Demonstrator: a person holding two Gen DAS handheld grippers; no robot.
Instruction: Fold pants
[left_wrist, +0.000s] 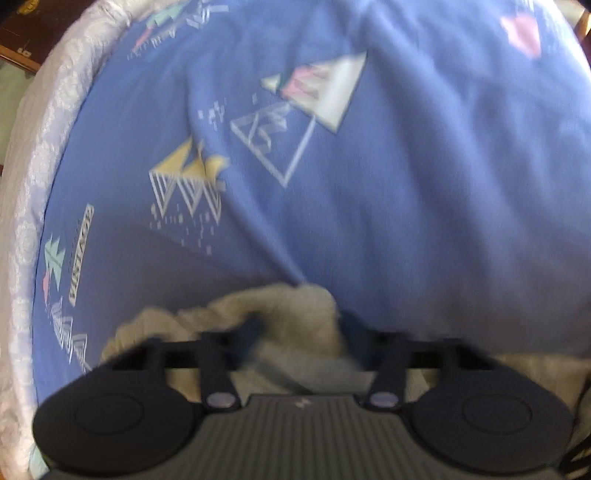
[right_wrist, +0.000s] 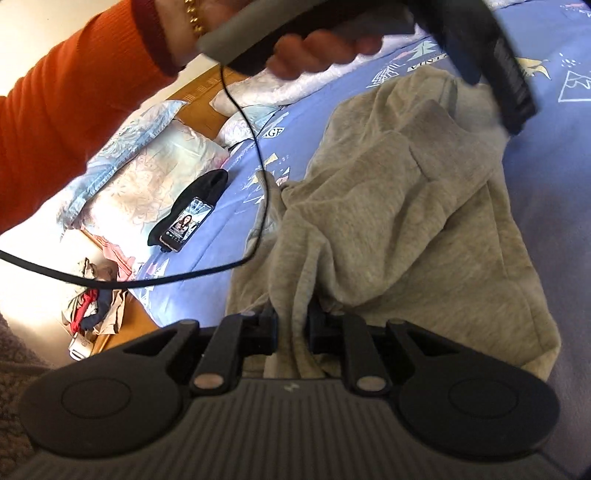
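Note:
Beige-grey sweatpants (right_wrist: 402, 206) lie bunched on a blue patterned bedsheet (right_wrist: 554, 206). My right gripper (right_wrist: 292, 326) is shut on a fold of the pants at their near end. My left gripper (left_wrist: 300, 328) is shut on another bunch of the pants (left_wrist: 291, 306), lifted above the sheet (left_wrist: 406, 184). In the right wrist view the left gripper's body (right_wrist: 491, 55) reaches the far end of the pants, held by a hand with an orange sleeve (right_wrist: 66, 103).
A phone (right_wrist: 186, 223) lies on a dark cloth on the sheet at the left. Pillows (right_wrist: 147, 173) sit beyond it. A black cable (right_wrist: 258, 177) hangs across. A white quilted border (left_wrist: 40, 177) edges the bed. Clothes (right_wrist: 92, 306) lie on the floor.

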